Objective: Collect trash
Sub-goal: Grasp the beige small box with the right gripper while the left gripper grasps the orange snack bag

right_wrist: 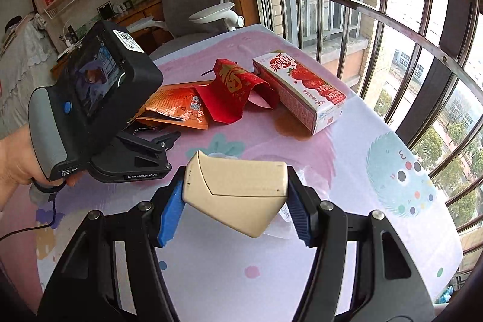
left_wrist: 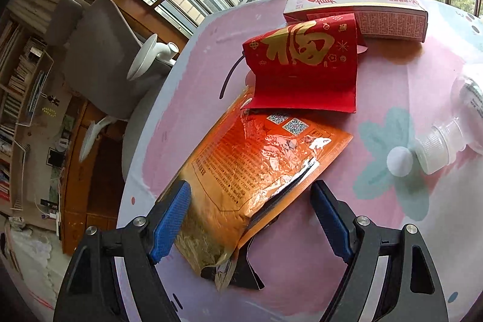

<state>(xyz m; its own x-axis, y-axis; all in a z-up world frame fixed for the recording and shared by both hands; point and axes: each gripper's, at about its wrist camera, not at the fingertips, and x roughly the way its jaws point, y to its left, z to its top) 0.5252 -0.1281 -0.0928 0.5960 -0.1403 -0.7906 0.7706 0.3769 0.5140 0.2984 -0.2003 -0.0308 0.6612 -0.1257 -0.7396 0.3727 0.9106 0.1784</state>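
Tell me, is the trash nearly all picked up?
Not yet. Nothing looks put away. The right gripper is shut on a cream plastic case. The left gripper is open around the orange foil pouch. The red envelope, strawberry milk carton and clear bottle lie on the table.

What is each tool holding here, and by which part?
Right tool: shut on the cream handle, pads on its two ends. Left tool: open around the orange packet's torn end, gripping nothing.
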